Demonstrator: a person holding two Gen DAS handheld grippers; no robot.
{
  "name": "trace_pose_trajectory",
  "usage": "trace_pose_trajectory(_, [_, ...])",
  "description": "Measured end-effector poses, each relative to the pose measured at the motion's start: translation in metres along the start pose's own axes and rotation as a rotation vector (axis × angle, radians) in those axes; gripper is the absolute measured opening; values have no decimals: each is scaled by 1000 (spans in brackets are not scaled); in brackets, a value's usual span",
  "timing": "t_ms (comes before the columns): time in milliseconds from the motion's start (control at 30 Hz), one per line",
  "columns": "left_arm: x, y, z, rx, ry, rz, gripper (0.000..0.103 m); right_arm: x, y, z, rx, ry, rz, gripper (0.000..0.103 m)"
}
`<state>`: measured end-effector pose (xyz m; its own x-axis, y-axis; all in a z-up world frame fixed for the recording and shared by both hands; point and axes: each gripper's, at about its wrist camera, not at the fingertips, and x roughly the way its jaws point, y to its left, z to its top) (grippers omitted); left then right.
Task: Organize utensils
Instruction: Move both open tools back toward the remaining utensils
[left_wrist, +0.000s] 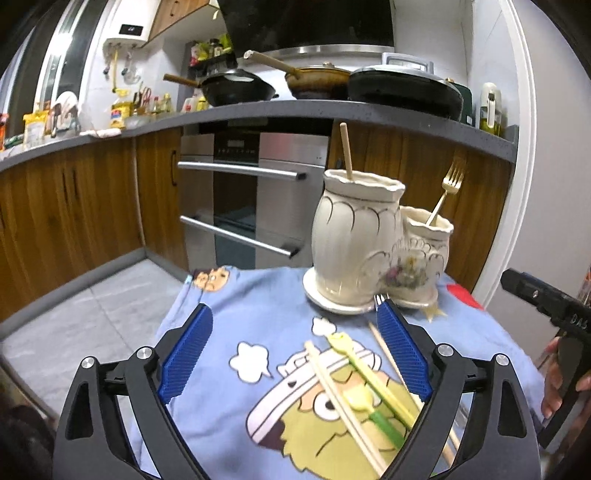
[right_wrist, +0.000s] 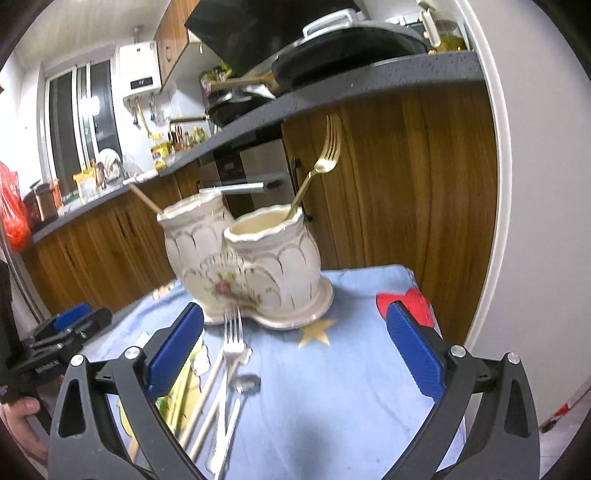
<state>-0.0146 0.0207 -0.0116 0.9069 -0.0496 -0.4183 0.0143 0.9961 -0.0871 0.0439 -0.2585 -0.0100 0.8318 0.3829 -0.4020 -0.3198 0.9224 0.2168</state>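
Utensils lie loose on a light blue cartoon-printed cloth (left_wrist: 229, 325) covering a small table: a pair of pale wooden chopsticks (left_wrist: 340, 391), a yellow-and-green plastic pair (left_wrist: 373, 384) and a silver metal fork (right_wrist: 232, 354) beside a silver spoon (right_wrist: 242, 391). At twelve o'clock from them stands a cream ceramic two-pot holder with gold trim and a floral print (left_wrist: 354, 240) on its own base. Its taller pot holds one wooden chopstick (left_wrist: 346, 151), upright; its lower pot holds a gold fork (right_wrist: 317, 162), tines up and leaning toward one o'clock.

In the left wrist view, the left gripper (left_wrist: 295, 354) has its blue ribbed pads wide apart over the chopsticks, clamping nothing. In the right wrist view, the right gripper (right_wrist: 295, 350) is likewise spread wide, with the silver fork and spoon below its left pad, untouched. A hand (left_wrist: 557, 384) shows at three o'clock in the left view.
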Motion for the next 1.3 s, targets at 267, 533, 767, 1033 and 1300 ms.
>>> trace_pose_trajectory(267, [9,-5,-9,47,114,32,92,11,6,-10,-37,121,-5,98])
trace_pose_trajectory(533, [40,-13,-32,116,322,85,91,33,11,-20,-68,258,13,98])
trace_pose_trajectory(767, [46,-9,-35,99,372,77,83,41,20,-27,-120,299,9,93])
trace_pose_trajectory(1033, [47,-15,-36,129,384,88,76,41,27,-30,-164,325,13,87])
trace_pose_trajectory(1300, [47,-25,-37,87,420,82,57,47,27,-34,-170,357,12,75])
